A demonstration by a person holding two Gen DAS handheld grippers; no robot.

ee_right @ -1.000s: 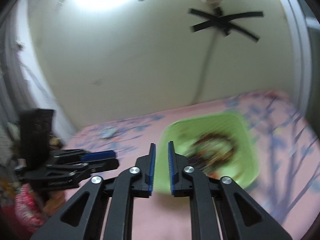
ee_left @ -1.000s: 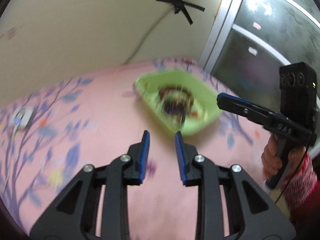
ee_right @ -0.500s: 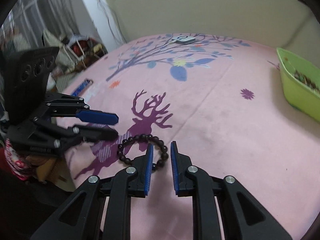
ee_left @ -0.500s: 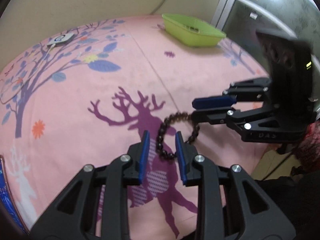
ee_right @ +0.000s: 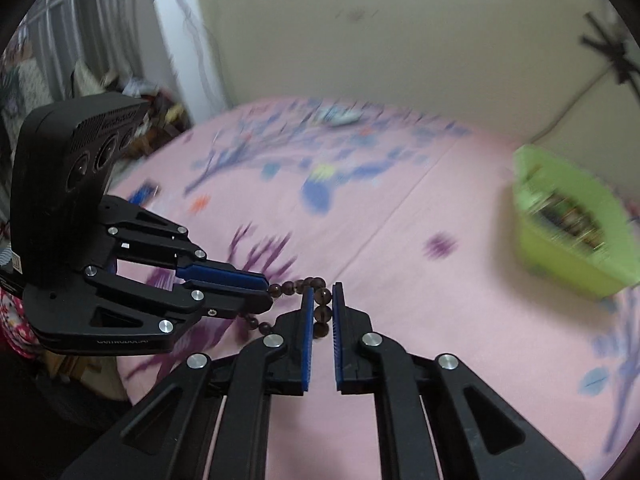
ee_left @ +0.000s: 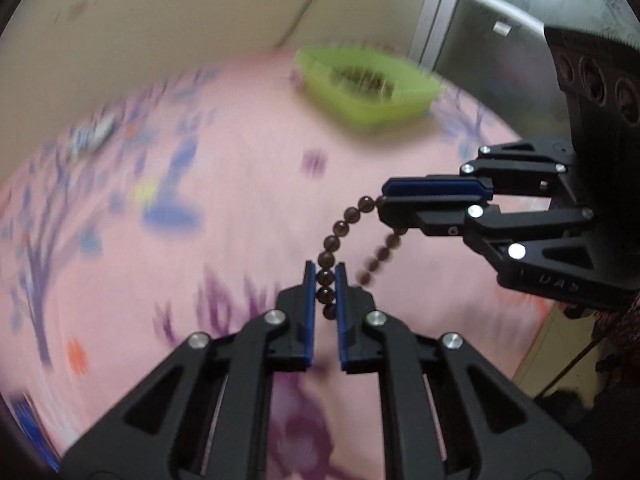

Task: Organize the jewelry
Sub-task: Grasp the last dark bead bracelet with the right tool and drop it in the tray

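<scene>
Nearest, left black two-finger gripper with blue pads point(ee_left: 325, 276) pinched tight on a string of dark brown round beads, a bracelet point(ee_left: 333, 239), two or three beads caught between the pads. Same bracelet arching up and right from there, lifted clear of the pink bedsheet printed with purple deer and blue-leaved trees point(ee_left: 240, 208), its far end pinched in the right black two-finger gripper with blue pads point(ee_left: 382, 202), likewise shut on the beads. A second strand of the loop sagging between the two grips, blurred.

From the right wrist view, same hold seen the other way: right gripper point(ee_right: 321, 294) clamped on beads of the bracelet point(ee_right: 298, 286), left gripper point(ee_right: 267, 292) coming in from the left edge, tips just beside each other, bracelet stretched short between them above the sheet point(ee_right: 400, 240).

Further off, a lime green plastic tray point(ee_left: 416, 108) on the sheet, well apart from both grippers, dark jewellery inside, too blurred to make out. Beyond, a cream wall point(ee_left: 160, 20) with a cable running up it
</scene>
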